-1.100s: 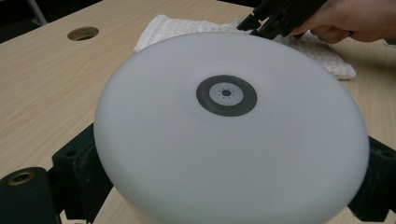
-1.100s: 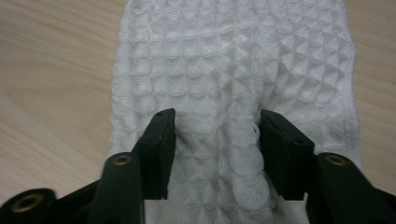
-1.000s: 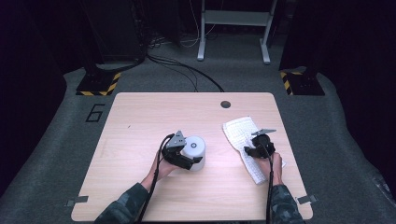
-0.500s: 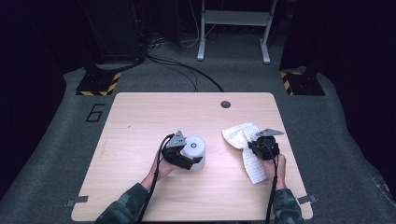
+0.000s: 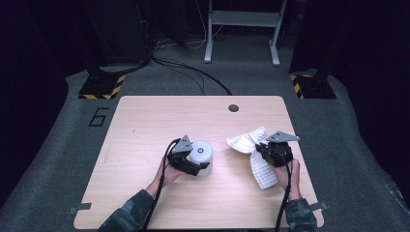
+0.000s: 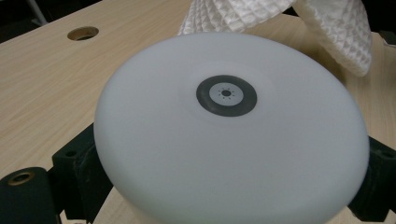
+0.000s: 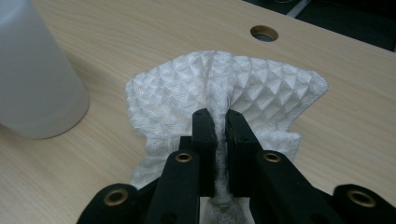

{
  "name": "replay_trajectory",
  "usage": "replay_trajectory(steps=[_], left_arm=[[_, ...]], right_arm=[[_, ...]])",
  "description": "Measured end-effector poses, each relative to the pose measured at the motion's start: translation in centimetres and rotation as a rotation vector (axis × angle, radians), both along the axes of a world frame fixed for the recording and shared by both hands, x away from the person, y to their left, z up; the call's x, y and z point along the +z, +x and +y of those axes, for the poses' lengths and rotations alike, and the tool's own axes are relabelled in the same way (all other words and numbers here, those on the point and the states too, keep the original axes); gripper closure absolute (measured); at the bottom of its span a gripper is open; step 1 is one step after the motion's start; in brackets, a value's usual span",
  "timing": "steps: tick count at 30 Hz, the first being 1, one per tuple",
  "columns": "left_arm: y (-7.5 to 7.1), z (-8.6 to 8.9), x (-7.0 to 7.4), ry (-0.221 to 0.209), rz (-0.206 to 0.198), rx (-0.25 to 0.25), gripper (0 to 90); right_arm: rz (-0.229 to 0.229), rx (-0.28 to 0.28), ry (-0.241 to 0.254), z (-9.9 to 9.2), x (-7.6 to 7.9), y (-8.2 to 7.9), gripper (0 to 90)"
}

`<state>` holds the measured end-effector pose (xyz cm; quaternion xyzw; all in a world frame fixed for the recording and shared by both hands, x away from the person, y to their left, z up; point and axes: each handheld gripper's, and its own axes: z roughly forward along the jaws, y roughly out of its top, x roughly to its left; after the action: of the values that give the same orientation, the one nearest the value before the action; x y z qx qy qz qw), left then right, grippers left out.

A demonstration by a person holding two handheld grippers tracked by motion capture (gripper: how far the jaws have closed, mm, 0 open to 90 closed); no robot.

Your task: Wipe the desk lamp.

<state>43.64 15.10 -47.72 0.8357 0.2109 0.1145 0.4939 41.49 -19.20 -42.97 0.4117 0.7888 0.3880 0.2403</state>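
A white cylinder with a dark ring on its flat top stands on the wooden table, left of the middle. My left gripper is shut on it, one black jaw on each side. To the right, a white waffle-weave cloth hangs bunched from my right gripper, which is shut on a pinched fold. The cloth's lower end still rests on the table. The right gripper view has the cylinder at its far left, apart from the cloth.
A round cable hole sits near the table's far edge. Beyond the table lie dark carpet, cables, a white metal frame and two black stands with yellow-striped bases. Bare wood lies to the left and at the back.
The right gripper has closed on the cloth and risen with it. The cloth, flat before, is now gathered and partly lifted. The left gripper and cylinder have not moved.
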Motion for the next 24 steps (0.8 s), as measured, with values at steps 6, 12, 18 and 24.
replay_trajectory(steps=[6,12,18,24], left_arm=[[0.0,0.0,0.0,0.004,0.000,-0.001,8.8],[0.0,0.0,0.0,0.005,0.000,-0.002,8.8],[0.0,0.0,0.0,0.005,0.000,-0.001,8.8],[0.0,0.0,0.0,0.006,-0.001,-0.002,8.7]], right_arm=[[-0.026,0.072,-0.015,1.3,1.5,-0.9,84.2],[-0.034,0.145,-0.050,2.3,2.4,-1.2,84.2],[-0.034,0.190,-0.079,3.5,2.7,-1.6,84.2],[-0.045,0.263,-0.094,4.8,3.0,-1.6,84.2]])
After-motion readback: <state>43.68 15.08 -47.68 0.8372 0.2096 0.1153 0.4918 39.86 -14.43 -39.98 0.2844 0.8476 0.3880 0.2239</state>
